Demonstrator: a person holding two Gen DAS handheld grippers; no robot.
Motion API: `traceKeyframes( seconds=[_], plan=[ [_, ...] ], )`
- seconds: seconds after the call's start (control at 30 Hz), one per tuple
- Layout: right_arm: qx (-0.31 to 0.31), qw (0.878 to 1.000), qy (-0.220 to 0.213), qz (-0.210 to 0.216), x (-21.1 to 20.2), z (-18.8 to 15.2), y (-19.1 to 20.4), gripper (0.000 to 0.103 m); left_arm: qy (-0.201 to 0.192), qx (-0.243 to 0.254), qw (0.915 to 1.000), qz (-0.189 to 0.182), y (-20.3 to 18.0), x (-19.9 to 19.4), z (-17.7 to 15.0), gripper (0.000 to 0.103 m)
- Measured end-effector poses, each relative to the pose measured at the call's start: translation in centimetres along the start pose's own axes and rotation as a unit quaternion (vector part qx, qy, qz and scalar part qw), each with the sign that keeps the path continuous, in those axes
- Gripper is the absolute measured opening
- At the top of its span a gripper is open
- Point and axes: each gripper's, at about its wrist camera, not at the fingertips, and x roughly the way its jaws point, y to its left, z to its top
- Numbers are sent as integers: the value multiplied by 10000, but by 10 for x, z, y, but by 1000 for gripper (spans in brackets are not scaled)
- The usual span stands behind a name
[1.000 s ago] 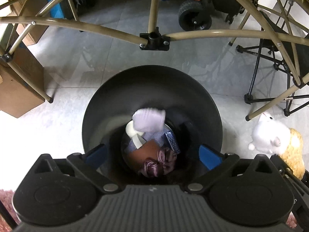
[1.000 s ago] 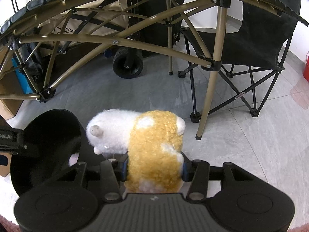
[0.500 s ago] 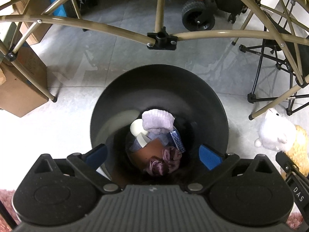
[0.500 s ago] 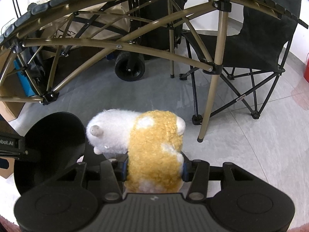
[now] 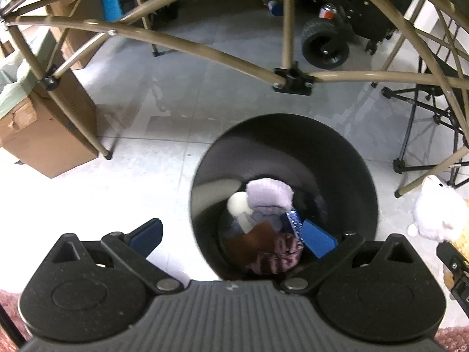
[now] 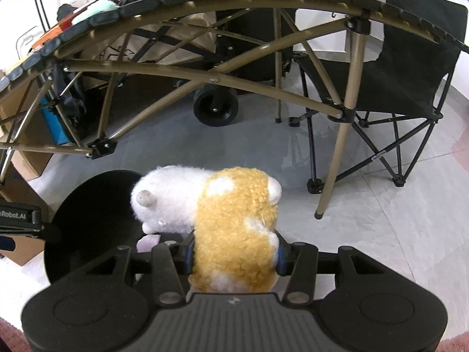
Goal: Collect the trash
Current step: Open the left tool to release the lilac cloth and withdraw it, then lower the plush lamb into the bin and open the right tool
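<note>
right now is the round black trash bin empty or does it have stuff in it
Not empty. The round black trash bin holds a pale lilac fuzzy item, a white rounded piece and a purple striped fabric at its bottom.

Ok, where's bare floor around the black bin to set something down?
Bare floor lies left of the black bin, up to the cardboard box; more runs behind it toward the frame poles. Right of the bin it's crowded: folding chair legs and the held plush toy.

Plush toy (image 5: pixel 433 214) cut off at right edge; items deep in bin (image 5: pixel 281 152) blurred.
</note>
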Motion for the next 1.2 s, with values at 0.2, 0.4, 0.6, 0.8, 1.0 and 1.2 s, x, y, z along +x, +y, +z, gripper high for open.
traceKeyframes(
  seconds=[0.2,0.4,0.6,0.8,1.0,1.2],
  plan=[
    [-169,9997,16,153,-6,0,20,47,-65,-154,9998,144,20,-3,-3,103],
    [-387,9987,29,324,-11,1,44,48,-133,-265,9994,160,41,-8,-8,103],
    [-591,9971,85,467,-9,2,69,48,-175,-385,9990,177,61,-13,-13,103],
    [-744,9955,186,552,-3,5,95,48,-133,-504,9985,183,83,-12,-18,103],
    [-941,9929,360,627,10,6,123,48,-112,-638,9977,180,102,-11,-19,103],
    [-1080,9914,517,533,26,7,143,48,-91,-746,9970,175,118,-9,-21,103]
  ],
)
